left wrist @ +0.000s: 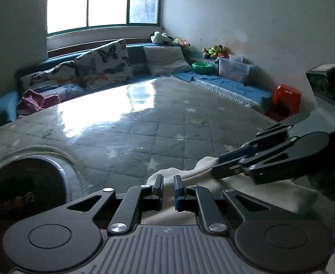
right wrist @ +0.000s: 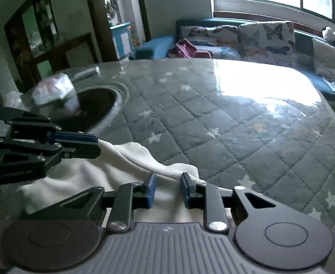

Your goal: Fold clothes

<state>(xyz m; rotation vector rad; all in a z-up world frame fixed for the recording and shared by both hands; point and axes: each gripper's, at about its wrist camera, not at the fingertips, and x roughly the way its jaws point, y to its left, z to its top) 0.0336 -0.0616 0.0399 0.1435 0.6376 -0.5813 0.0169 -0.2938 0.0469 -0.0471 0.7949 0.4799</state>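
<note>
A cream white garment (left wrist: pixel 190 182) lies bunched at the near edge of the grey star-quilted table (left wrist: pixel 158 125); it also shows in the right wrist view (right wrist: pixel 112 166). My left gripper (left wrist: pixel 168 181) sits low over the cloth with a narrow gap between its jaws, cloth edge between them; it appears in the right wrist view (right wrist: pixel 97 145) at the left, against the cloth's upper edge. My right gripper (right wrist: pixel 167 182) has a wider gap, with the cloth's folded edge between and under the fingers; it appears in the left wrist view (left wrist: pixel 215 166) touching the cloth's right end.
A round hole (right wrist: pixel 92 109) is set in the table's left part, with a white plastic-wrapped bundle (right wrist: pixel 53 89) beside it. Butterfly cushions (left wrist: pixel 103 61), a pink cloth (left wrist: pixel 37 100), a red box (left wrist: pixel 286 100) and toys line the blue bench behind the table (right wrist: pixel 247 114).
</note>
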